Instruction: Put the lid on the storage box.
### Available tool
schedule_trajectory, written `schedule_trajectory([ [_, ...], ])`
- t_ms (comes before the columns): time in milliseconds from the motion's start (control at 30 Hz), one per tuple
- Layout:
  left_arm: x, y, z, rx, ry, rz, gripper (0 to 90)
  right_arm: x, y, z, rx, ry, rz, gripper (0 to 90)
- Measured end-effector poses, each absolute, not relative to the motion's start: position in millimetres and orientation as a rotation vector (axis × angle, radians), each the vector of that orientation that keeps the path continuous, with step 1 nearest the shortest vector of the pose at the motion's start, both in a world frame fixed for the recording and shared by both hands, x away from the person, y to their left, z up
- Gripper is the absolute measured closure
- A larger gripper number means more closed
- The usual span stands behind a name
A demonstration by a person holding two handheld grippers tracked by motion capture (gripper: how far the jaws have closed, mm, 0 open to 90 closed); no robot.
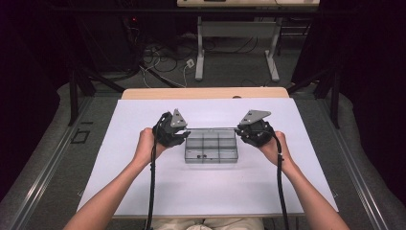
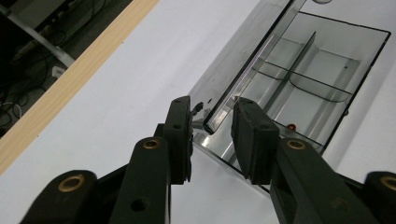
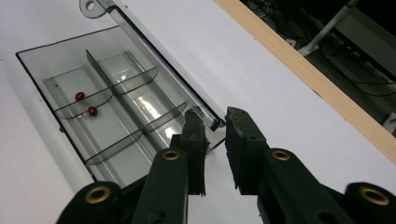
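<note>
I have a clear plastic compartment box [image 1: 211, 145] sitting on the white sheet of the desk [image 1: 134, 191], near its middle, between my two hands. Its hinged lid [image 2: 243, 60] stands raised along the far edge. Two small red beads [image 3: 86, 103] lie in one corner compartment; the other compartments look empty as far as I can tell.

My left gripper [image 1: 179, 139] is at the box's left end. Its jaws are partly apart and straddle the lid's corner, with a visible gap on each side, so I would not call that a grip. My right gripper [image 1: 245, 136] is at the right end, jaws likewise a little apart around the lid's other corner; the inner pad seems close to the edge, but I see no firm pinch.

I judge the step in hand to be working the lid, either closing it or just having opened it. The next move calls for both hands to act evenly on the two corners, swinging the lid about its hinge without dragging the light box across the sheet or tipping the beads out
</note>
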State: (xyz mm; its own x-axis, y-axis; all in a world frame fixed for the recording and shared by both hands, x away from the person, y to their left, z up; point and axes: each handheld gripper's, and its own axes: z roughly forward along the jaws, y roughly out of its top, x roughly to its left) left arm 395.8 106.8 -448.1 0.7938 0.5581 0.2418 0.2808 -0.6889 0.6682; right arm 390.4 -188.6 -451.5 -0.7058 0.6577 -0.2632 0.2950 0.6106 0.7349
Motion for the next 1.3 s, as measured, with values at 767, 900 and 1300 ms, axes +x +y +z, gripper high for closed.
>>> schedule_trajectory([
  [767, 381.1, 107.9, -463.7, 2.36, 0.609, 0.591, 67.2, 372.3, -189.3, -465.3, 0.694, 2.324, 0.879, 77.6],
  [900, 379.4, 108.1, -465.2, 2.358, 0.616, 0.579, 67.0, 369.2, -189.3, -467.1, 0.694, 2.331, 0.871, 77.6],
  [1300, 373.3, 107.2, -471.2, 2.366, 0.615, 0.562, 65.2, 361.4, -190.5, -474.6, 0.677, 2.347, 0.849, 77.4],
])
